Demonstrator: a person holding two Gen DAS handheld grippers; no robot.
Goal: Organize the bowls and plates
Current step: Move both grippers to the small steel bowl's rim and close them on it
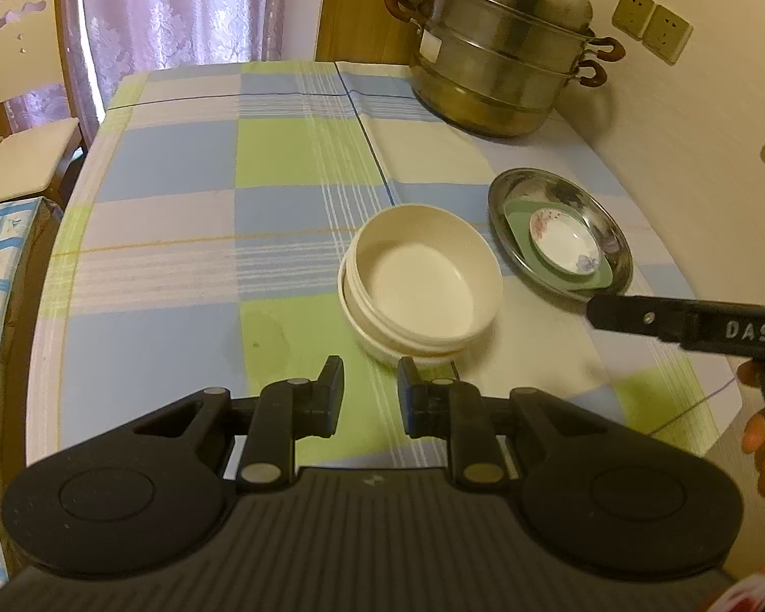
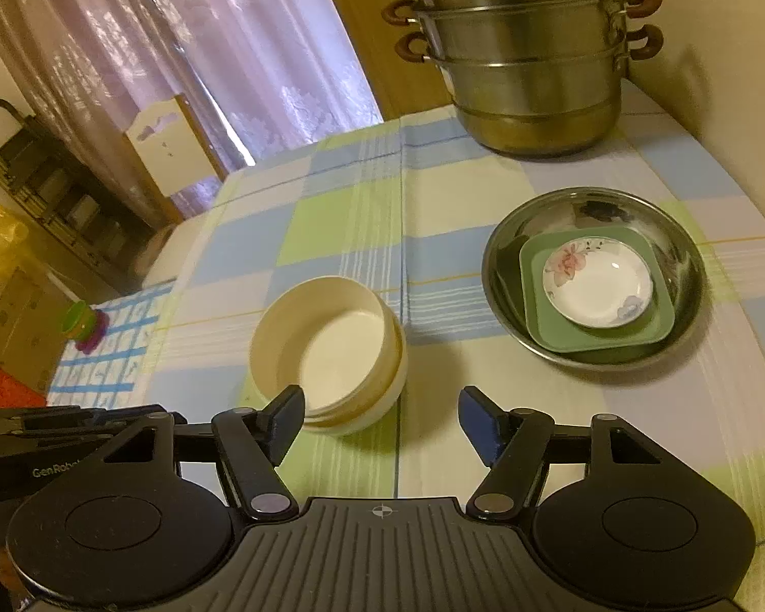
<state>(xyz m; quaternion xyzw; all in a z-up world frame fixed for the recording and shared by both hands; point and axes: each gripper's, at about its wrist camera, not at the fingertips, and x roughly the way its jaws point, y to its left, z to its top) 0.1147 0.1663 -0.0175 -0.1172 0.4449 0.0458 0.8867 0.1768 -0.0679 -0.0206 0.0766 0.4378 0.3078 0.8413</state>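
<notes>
Two cream bowls [image 1: 418, 285] sit nested on the checked tablecloth, just beyond my left gripper [image 1: 370, 392]. Its jaws stand a narrow gap apart with nothing between them. To the right lies a steel plate [image 1: 561, 194] holding a green square plate [image 1: 535, 255] and a small floral dish [image 1: 566, 247]. In the right wrist view my right gripper [image 2: 382, 418] is wide open and empty. Its left fingertip is in front of the near rim of the nested bowls [image 2: 331, 347]. The steel plate [image 2: 586, 209] with the green plate [image 2: 596, 336] and the dish [image 2: 596, 280] lies farther right.
A tall steel steamer pot [image 1: 505, 46] stands at the table's far right corner by the wall. A pale chair [image 1: 25, 102] is at the left, past the table edge. A dark rack [image 2: 51, 194] and a toy [image 2: 84, 326] lie off the table's left side.
</notes>
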